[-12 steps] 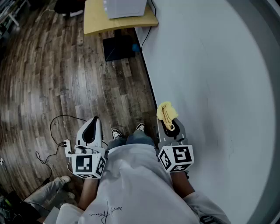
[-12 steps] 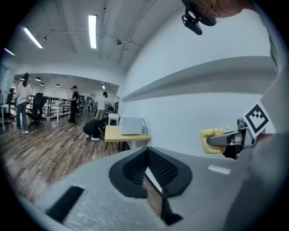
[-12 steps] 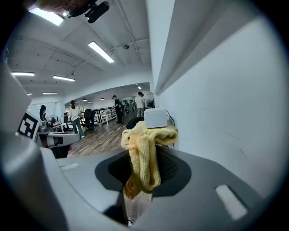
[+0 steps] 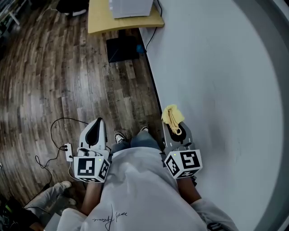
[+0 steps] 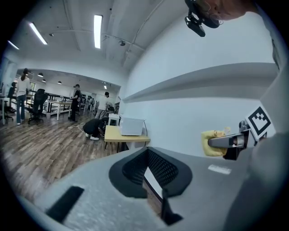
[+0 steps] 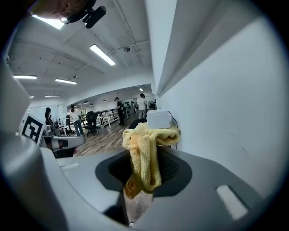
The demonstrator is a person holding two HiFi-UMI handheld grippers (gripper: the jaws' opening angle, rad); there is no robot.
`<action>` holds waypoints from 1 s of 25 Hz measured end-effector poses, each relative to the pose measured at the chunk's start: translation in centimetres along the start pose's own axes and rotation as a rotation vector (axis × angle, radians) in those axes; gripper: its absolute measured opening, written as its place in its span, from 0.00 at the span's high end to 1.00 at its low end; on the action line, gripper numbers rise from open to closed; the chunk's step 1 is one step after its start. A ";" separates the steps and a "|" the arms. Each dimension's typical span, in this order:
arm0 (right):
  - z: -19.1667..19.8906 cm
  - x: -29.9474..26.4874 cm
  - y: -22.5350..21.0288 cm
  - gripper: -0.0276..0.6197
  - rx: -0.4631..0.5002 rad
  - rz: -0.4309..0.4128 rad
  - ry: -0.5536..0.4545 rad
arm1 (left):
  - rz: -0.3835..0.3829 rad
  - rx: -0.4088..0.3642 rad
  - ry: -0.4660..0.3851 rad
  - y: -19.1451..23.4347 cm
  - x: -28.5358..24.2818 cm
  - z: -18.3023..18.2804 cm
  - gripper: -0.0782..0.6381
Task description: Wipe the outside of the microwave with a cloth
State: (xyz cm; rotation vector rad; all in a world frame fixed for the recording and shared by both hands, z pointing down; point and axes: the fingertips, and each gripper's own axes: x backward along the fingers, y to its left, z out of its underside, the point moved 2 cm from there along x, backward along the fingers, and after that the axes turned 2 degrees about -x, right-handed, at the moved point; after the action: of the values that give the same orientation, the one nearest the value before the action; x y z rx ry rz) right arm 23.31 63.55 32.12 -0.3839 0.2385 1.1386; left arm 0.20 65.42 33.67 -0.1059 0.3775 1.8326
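In the head view, the left gripper (image 4: 97, 122) is held low at the person's left side over the wooden floor (image 4: 54, 76). Its fingers are brought together with nothing between them. The right gripper (image 4: 175, 130) is held at the other side, just beside the white wall (image 4: 216, 81), and its fingers are closed on a bunched yellow cloth (image 4: 171, 115). The foot of the wall runs as a straight edge from the person's shoes up to a yellow tabletop (image 4: 101, 22). The microwave (image 4: 131, 6) is set on that tabletop at the top of the frame, well apart from both grippers. A flat black thing (image 4: 123, 48) lies on the floor below the tabletop's near edge, and a thin cable (image 4: 61, 120) is looped on the boards near the left gripper. A broad stretch of boards lies between the cable and the black thing.

In the left gripper view, the fingers are seen meeting at their tips, empty, and pointed along the wall toward the tabletop. The microwave is seen on it, against the wall. The floor extends to the left, where desks and people are seen far off.

In the right gripper view, the cloth is pinched between the fingers and hangs folded over them. The right side is filled by the wall, close by. The microwave is seen far off, just past the top of the cloth.
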 end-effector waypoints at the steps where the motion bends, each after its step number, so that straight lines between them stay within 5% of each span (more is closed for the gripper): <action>1: 0.0 0.0 0.1 0.80 0.000 0.002 0.001 | 0.003 0.000 0.000 0.0 0.0 0.0 0.91; 11: 1.1 -3.4 0.1 0.80 0.022 0.005 0.098 | 0.031 -0.001 0.028 1.1 -3.2 -0.4 0.91; 25: -3.8 -18.9 -2.6 0.80 -0.011 -0.108 0.129 | -0.005 -0.028 0.041 5.5 -16.3 -5.5 0.91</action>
State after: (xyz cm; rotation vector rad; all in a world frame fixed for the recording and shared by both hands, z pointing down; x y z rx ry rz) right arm 18.08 45.22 36.24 -0.4748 0.3210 1.0105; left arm -0.86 47.35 33.89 -0.1633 0.3797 1.8334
